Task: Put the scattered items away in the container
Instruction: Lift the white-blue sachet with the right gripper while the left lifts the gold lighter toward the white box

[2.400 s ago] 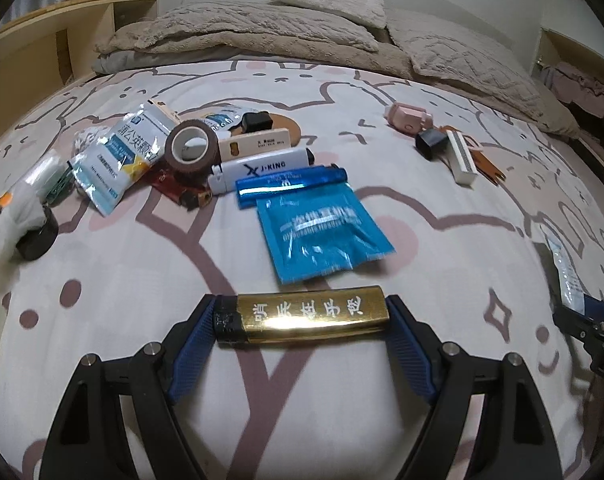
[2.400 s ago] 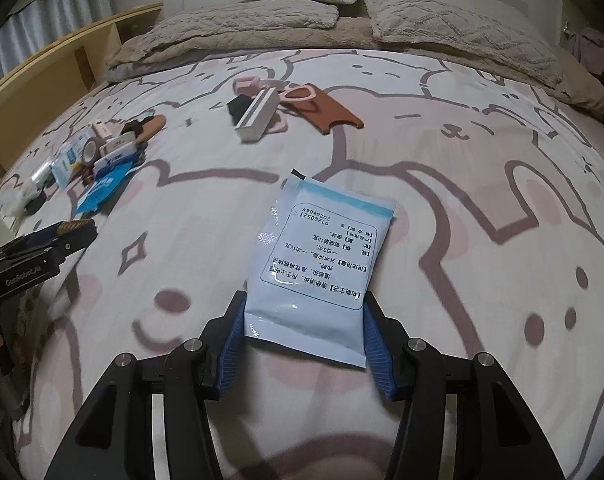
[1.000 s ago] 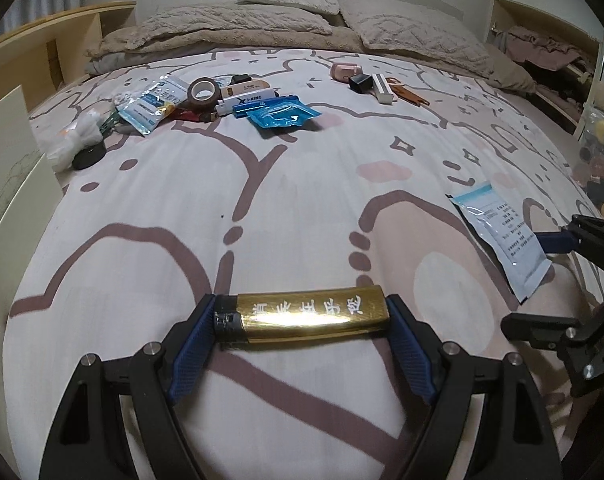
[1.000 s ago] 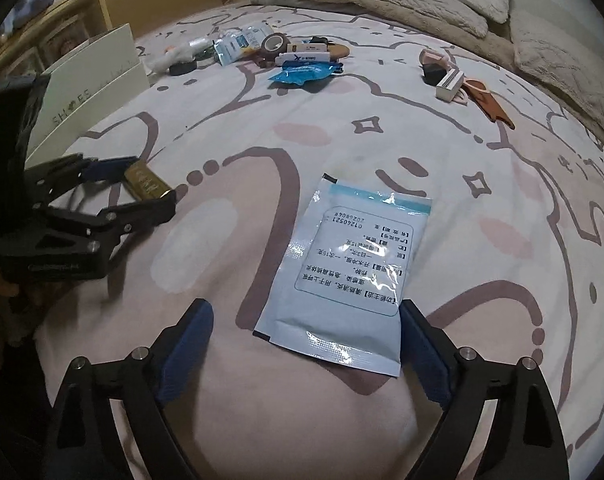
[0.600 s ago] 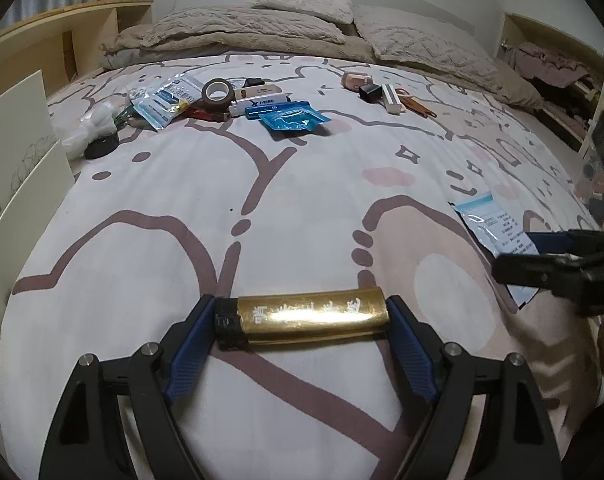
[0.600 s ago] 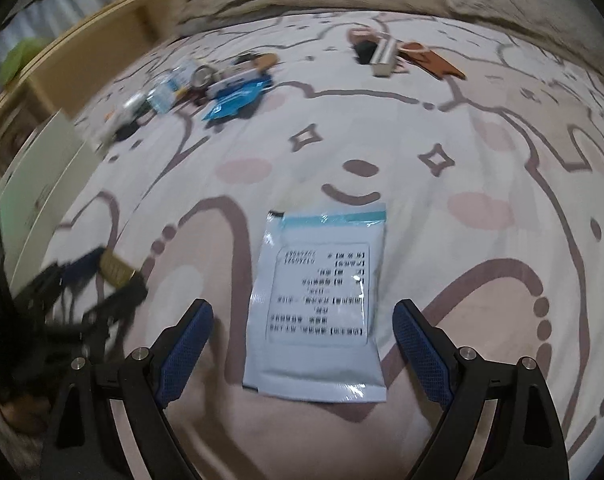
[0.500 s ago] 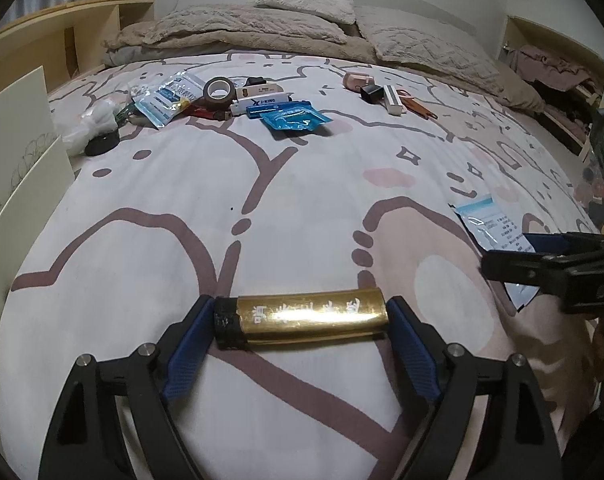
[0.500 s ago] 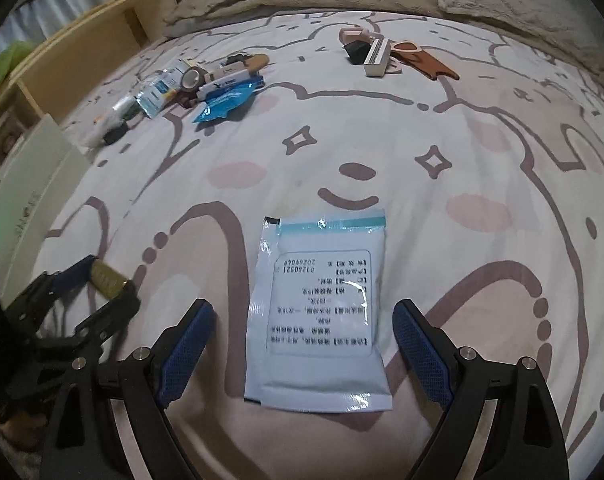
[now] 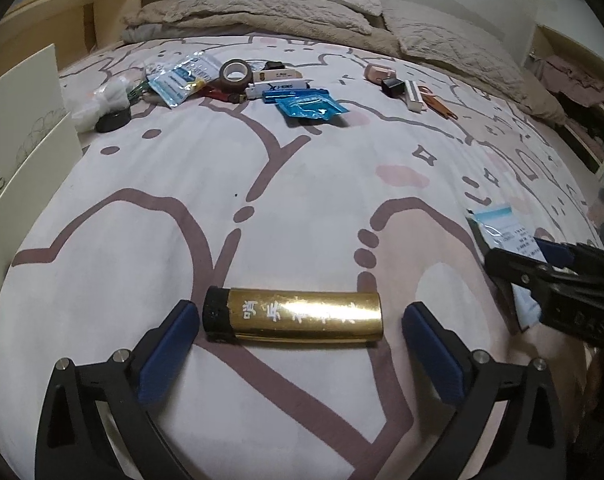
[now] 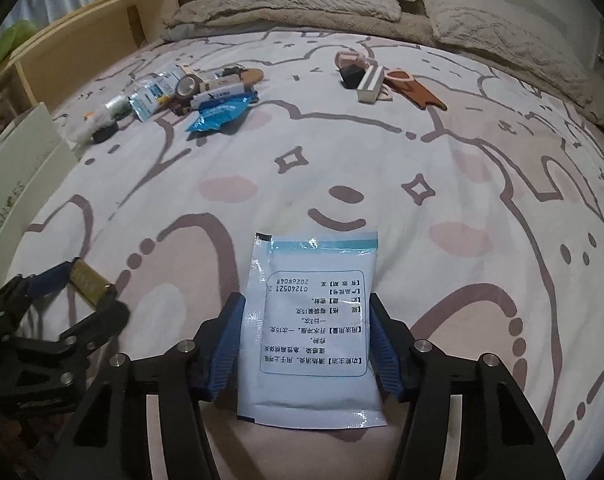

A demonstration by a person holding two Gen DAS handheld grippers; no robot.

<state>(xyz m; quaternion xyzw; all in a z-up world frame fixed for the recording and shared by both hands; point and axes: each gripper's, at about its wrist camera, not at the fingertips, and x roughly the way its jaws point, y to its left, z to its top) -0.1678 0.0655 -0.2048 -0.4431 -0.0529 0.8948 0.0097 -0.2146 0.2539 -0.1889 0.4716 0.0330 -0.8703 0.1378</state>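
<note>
A gold lighter [image 9: 302, 316] with a black cap lies flat on the patterned bedspread. My left gripper [image 9: 300, 313] straddles it with its jaws opening, and a gap shows at each end of the lighter. The right wrist view shows this gripper [image 10: 88, 286] low on the left. A white medicine sachet [image 10: 313, 320] with a blue top strip lies between the blue pads of my right gripper [image 10: 306, 308]. Its jaws are closing, and both pads touch the sachet's long edges. A cream box [image 9: 22, 120] stands at the bed's left edge.
Far across the bed lie a tape roll [image 9: 234, 74], a blue foil packet [image 9: 311, 106], other lighters and sachets, and a black cube [image 9: 393, 86] beside a white block. Pillows and a blanket fill the head end. A wooden shelf [image 10: 94, 32] runs along the left.
The left jaws have spread away from the lighter's ends, leaving it free on the bed. The right jaws have come in from wide apart onto the sachet's sides.
</note>
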